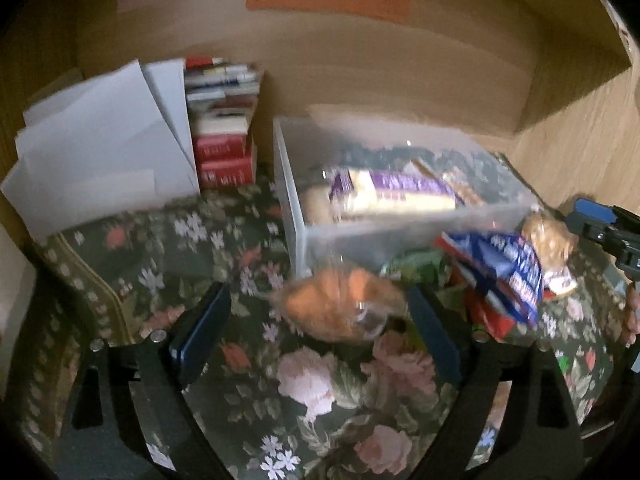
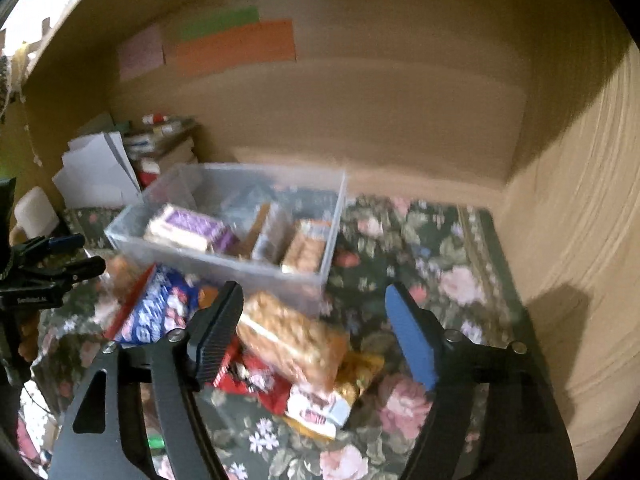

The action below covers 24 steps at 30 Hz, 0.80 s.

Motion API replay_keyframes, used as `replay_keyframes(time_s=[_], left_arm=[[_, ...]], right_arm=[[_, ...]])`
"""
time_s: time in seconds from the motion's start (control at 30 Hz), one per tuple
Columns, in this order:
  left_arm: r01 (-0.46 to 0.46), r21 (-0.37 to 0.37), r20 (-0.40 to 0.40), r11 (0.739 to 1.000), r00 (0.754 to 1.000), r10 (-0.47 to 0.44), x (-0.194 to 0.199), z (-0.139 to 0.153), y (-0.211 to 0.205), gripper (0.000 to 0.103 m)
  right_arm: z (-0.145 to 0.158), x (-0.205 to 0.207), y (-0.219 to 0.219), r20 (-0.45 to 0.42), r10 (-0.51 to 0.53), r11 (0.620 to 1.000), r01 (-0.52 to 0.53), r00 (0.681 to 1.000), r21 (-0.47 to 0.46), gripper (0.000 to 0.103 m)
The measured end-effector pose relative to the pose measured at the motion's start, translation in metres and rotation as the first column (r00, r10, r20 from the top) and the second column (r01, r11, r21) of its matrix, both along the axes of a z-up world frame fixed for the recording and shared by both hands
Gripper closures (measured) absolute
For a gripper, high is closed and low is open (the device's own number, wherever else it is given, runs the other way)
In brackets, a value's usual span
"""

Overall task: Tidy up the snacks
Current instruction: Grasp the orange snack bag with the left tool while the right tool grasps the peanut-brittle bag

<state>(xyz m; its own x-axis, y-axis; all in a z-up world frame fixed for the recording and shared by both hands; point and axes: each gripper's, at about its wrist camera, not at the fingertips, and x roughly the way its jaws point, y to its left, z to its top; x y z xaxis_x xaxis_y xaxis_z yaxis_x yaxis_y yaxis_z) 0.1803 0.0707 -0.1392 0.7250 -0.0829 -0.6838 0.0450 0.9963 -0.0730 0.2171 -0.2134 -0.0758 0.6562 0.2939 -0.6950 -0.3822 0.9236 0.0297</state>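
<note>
Left gripper [image 1: 316, 328], jaws spread, frames an orange snack [image 1: 340, 308]; right gripper [image 2: 316, 328], released, straddles a peanut bar [image 2: 292, 336].

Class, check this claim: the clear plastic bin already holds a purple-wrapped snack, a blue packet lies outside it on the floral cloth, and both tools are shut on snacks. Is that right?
Not quite. Both tools are open and hold nothing: the left tool in the left wrist view, the right tool in the right wrist view. The clear plastic bin does hold the purple-wrapped snack, and the blue packet lies outside.
</note>
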Motion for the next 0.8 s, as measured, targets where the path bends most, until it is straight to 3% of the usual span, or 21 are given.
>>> replay_keyframes(time_s=[0.2,0.57,0.8], left_arm=[[0.0,-0.012,-0.002,1.0,1.0,0.0,0.0,-0.009,0.0,0.004],[0.026,0.018,-0.018,0.999,1.0,-0.026,0.016,-0.02,-0.016,0.004],[0.03,0.015,0.01,0.999,0.999,-0.031,0.014,-0.019,-0.015,0.018]], right_arm=[[-0.021,-0.002,0.002,-0.056,0.013,1.0,-0.012,0.998,0.013,0.027],[-0.039,0.007,0.021,-0.088,0.011,1.0,-0.01,0.996,0.007,0.026],[-0.045,0.014,0.018,-0.116,-0.012,0.998,0.018,0.993,0.054,0.031]])
